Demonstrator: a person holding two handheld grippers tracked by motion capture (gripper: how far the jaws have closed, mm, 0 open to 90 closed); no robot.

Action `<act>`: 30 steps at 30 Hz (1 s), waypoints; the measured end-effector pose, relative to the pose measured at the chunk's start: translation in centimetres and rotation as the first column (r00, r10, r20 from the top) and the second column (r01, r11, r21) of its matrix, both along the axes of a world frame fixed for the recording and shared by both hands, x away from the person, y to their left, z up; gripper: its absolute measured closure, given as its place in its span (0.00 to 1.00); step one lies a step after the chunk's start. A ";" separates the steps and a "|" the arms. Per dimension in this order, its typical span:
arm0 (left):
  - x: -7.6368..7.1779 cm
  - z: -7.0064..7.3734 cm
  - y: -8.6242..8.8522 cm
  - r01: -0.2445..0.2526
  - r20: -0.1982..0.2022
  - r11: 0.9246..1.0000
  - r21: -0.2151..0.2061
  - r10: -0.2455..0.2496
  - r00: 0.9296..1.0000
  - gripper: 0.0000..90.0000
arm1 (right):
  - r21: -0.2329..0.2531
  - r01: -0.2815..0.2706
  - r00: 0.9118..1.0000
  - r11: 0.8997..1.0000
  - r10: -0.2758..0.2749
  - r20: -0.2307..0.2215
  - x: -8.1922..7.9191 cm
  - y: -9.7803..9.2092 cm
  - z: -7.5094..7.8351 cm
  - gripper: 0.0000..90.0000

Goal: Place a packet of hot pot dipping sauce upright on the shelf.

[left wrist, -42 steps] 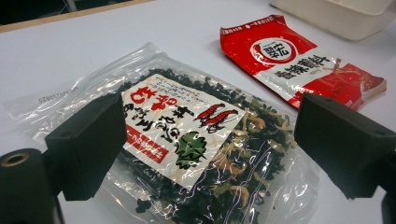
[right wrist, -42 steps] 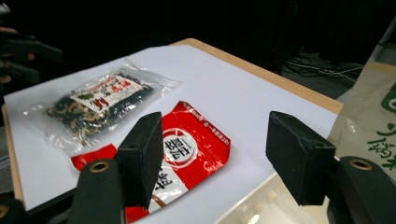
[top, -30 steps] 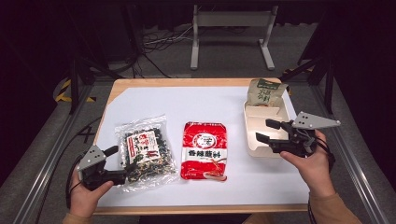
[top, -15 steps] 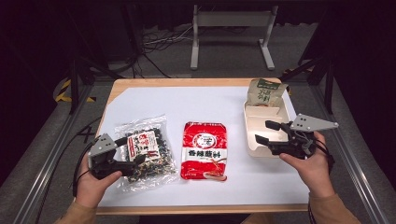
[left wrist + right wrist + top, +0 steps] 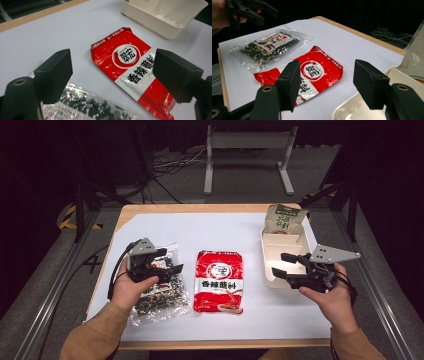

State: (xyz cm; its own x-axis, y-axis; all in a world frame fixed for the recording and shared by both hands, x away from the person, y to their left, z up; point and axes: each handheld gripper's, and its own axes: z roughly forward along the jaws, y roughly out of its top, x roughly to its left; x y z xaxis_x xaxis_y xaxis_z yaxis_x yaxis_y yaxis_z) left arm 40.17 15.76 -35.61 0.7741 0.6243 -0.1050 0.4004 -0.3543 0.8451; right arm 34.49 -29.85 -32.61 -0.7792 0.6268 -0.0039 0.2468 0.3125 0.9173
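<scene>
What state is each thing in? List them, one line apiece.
Clear bag: sealed, lying flat, under the left gripper.
Red packet: sealed, flat on the table, untouched.
White tray: upright, the compartments that show are empty.
Green pouch: propped at the tray's far end.
Left gripper: jaws open, holding nothing.
Right gripper: jaws open, over the tray.

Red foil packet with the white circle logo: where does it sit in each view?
High view: the red foil packet lies centre, on the table's white sheet.
Left gripper view: centre right, running to the bottom edge.
Right gripper view: centre, behind the jaws.
Shared landmark: the cream plastic tray beside it.
</scene>
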 end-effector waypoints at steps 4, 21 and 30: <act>1.2 -0.2 -1.3 0.012 0.006 1.000 0.014 -0.013 1.000 0.23 | -0.002 -0.012 1.000 1.000 0.012 0.000 0.0 -0.1 0.0 0.45; 5.7 -2.0 -3.4 -0.055 -0.093 0.998 -0.007 0.054 0.994 0.17 | 0.015 -0.068 0.997 0.998 0.068 0.020 -0.1 0.3 -0.1 0.54; 6.9 -3.3 -4.6 -0.036 -0.106 0.999 -0.002 0.036 0.994 0.28 | 0.032 -0.081 0.997 0.996 0.080 0.003 -0.1 0.2 -0.2 0.53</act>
State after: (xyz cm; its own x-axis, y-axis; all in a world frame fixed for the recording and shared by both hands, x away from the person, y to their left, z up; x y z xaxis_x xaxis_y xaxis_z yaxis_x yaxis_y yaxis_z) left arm 47.11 11.15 -38.93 0.7357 0.6509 -0.1874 0.4999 -0.3351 0.7987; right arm 34.37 -29.62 -32.85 -0.8271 0.5619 0.0136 0.2204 0.3020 0.9275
